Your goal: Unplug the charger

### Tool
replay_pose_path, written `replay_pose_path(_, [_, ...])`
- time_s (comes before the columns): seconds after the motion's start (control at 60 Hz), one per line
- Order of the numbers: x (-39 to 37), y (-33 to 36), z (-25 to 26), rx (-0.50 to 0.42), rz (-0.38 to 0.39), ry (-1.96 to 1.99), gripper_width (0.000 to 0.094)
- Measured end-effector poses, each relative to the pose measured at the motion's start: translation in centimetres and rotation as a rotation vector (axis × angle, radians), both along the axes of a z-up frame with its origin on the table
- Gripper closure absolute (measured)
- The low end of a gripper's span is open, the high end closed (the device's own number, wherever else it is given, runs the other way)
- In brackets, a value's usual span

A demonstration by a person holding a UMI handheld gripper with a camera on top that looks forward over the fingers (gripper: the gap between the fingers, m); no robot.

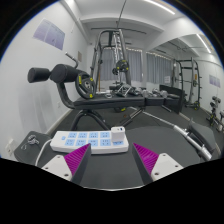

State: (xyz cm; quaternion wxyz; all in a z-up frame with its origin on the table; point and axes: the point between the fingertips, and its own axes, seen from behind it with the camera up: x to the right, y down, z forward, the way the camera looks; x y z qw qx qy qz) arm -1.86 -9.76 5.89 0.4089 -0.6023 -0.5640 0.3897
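Gym floor (130, 135) | power strip (88, 141) just ahead of left pad | tool (110, 160) spread wide, holding nothing

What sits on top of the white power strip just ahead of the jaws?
On the white power strip sits a white charger, at the end nearer the right jaw. Its prongs and the socket under it are covered. The jaws stand open.

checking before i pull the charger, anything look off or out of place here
Nothing looks damaged or spilled. The white power strip lies on the dark floor just ahead of the gripper, whose fingers are open, skewed rather than square to them. The weight bench and gym machines beyond stand upright.
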Motion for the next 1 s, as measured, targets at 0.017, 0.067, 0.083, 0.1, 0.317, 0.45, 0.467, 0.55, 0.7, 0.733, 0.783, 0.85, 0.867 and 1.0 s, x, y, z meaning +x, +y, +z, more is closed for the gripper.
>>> replay_pose_path(0.017, [-0.5, 0.1, -0.2, 0.001, 0.001, 0.001, 0.0081])
replay_pose_path(0.067, [-1.9, 0.5, -0.9, 0.007, 0.0, 0.001, 0.0078])
replay_pose_path(0.083, [-2.4, 0.6, -1.0, 0.007, -0.001, 0.006, 0.0079])
replay_pose_path(0.1, [-2.9, 0.7, -1.1, 0.007, -0.001, 0.009, 0.008])
replay_pose_path(0.317, [-8.2, 2.2, -2.3, 0.04, 0.0, 0.007, 0.0078])
replay_pose_path(0.45, [-11.2, 3.1, -2.4, 0.07, -0.002, 0.015, 0.0081])
replay_pose_path(0.467, [-11.6, 3.2, -2.4, 0.071, -0.003, 0.015, 0.008])
replay_pose_path(0.55, [-13.0, 3.3, -2.6, 0.066, 0.0, 0.016, 0.008])
replay_pose_path(0.7, [-14.1, 3.7, -3.1, 0.064, -0.002, 0.018, 0.0078])
replay_pose_path(0.733, [-14.2, 3.6, -2.8, 0.06, 0.0, 0.027, 0.0081])
replay_pose_path(0.783, [-14.4, 3.6, -2.6, 0.066, 0.0, 0.04, 0.0084])
replay_pose_path(0.85, [-14.6, 2.9, -3.1, 0.078, 0.032, 0.025, 0.0439])
replay_pose_path(0.867, [-14.6, 2.9, -3.3, 0.083, 0.032, 0.015, 0.0611])
replay_pose_path(1.0, [-15.0, 3.0, -3.0, 0.129, 0.015, 0.024, 0.0657])
